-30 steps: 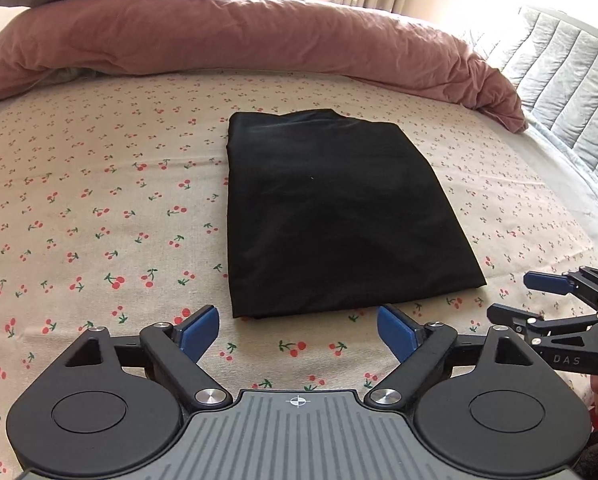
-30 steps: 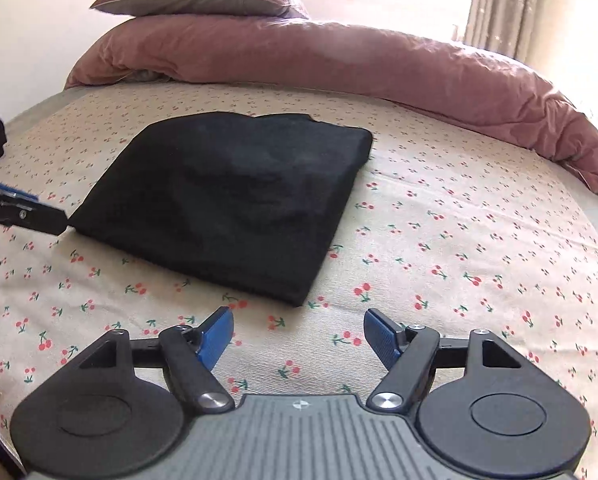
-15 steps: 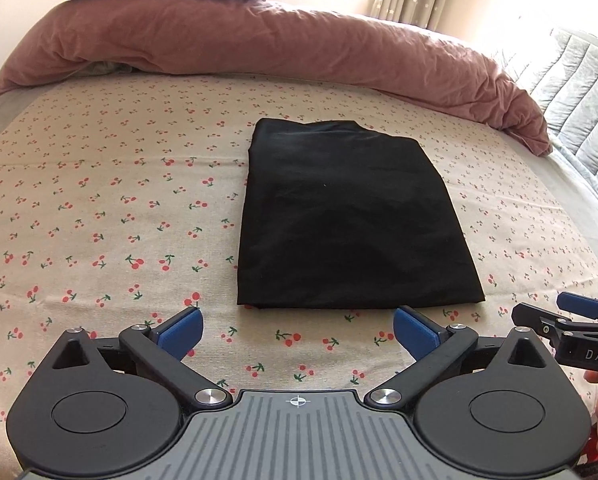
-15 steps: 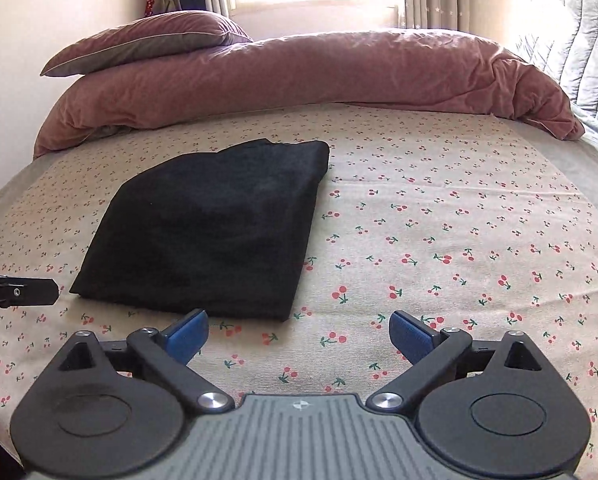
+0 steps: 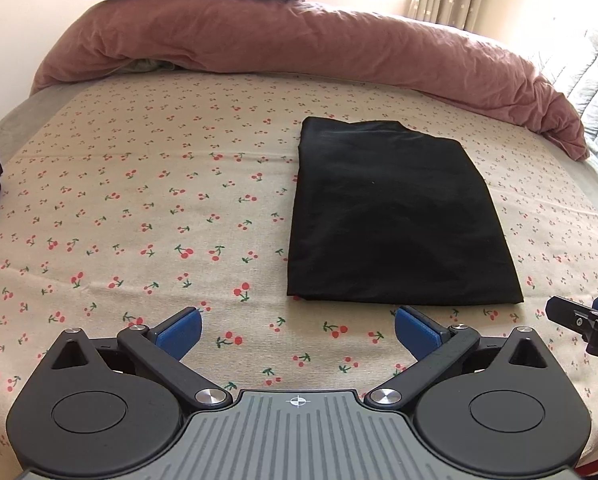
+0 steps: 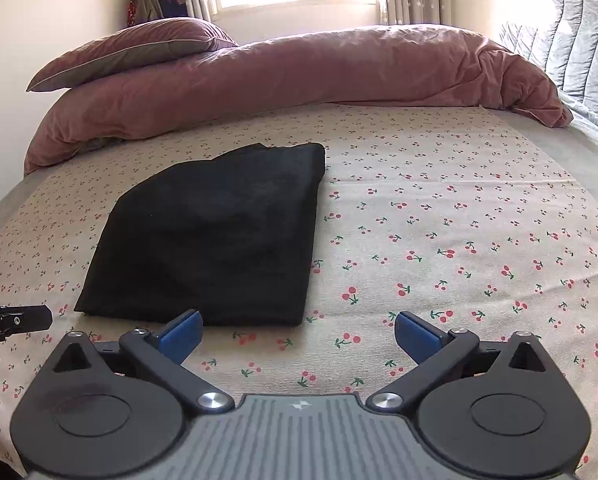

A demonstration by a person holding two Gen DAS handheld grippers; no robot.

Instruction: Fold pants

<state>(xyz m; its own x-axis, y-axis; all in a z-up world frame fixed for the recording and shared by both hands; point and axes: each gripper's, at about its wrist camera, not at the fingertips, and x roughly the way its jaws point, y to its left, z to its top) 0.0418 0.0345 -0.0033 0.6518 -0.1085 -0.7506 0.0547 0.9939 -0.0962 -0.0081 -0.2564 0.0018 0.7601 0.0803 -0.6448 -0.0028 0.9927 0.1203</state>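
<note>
Pants [image 5: 395, 216] folded into a flat black rectangle on the bed [image 5: 147, 216], near its front edge. Left hand-held gripper [image 5: 298, 329] spread wide, empty, short of the near hem. Right hand-held gripper [image 6: 297, 331] likewise spread, holding nothing. Probably soft, light, limp cloth; best pinched through all layers at near corners.

No readable words, brand names or numbers are showing in either view. The only marks are small emblems: a white crosshair sign is sitting on the ribbed grey plate at the base of the left gripper [image 5: 298, 330], and a faint white diamond-shaped mark is sitting at the same spot on the right gripper [image 6: 298, 330], too small to make out.
</note>
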